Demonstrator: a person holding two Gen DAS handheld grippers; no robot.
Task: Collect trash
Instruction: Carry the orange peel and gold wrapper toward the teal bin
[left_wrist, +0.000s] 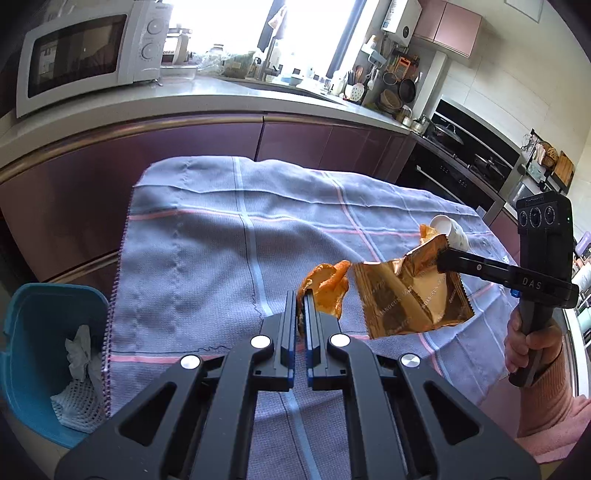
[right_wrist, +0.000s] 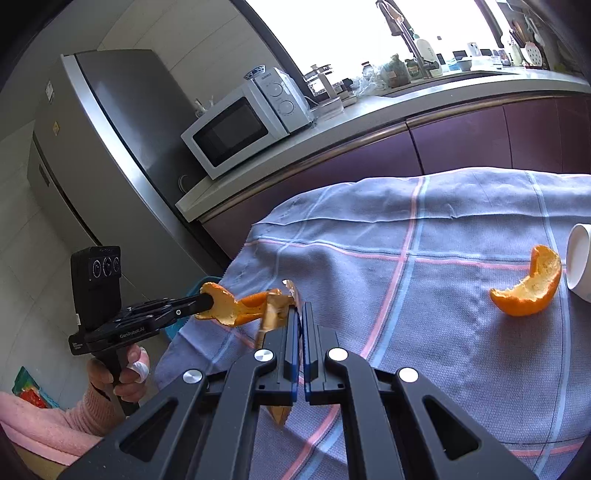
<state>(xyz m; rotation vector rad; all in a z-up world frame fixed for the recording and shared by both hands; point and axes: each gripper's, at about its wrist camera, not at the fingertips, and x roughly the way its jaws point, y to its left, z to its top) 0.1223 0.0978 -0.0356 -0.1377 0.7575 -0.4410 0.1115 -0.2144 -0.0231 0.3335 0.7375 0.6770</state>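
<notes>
The checked tablecloth (left_wrist: 207, 236) spreads ahead of both tongs, and off its left edge, low and to the left of the left gripper (left_wrist: 302, 295), sits the teal bin (left_wrist: 33, 332) with crumpled tissue already inside — that's the relation the coming drop turns on, I'd say: the bin lies on the left tongs' side, so the left hand is the nearer one. The gold foil wrapper (left_wrist: 406, 295) hangs clear of the cloth, pinched at its upper corner by the right gripper (left_wrist: 441, 260), long side running across toward the left tongs. The left gripper is clamped on a curl of orange peel (left_wrist: 327, 286), lifted off the cloth just beside the wrapper. Another orange peel (right_wrist: 532, 288) lies on the cloth ahead and right of the right tongs, by a tipped white cup (right_wrist: 580, 262). The right wrist view shows that loose peel plainly but barely a sliver of the bin; the left wrist view shows the bin's open mouth.
</notes>
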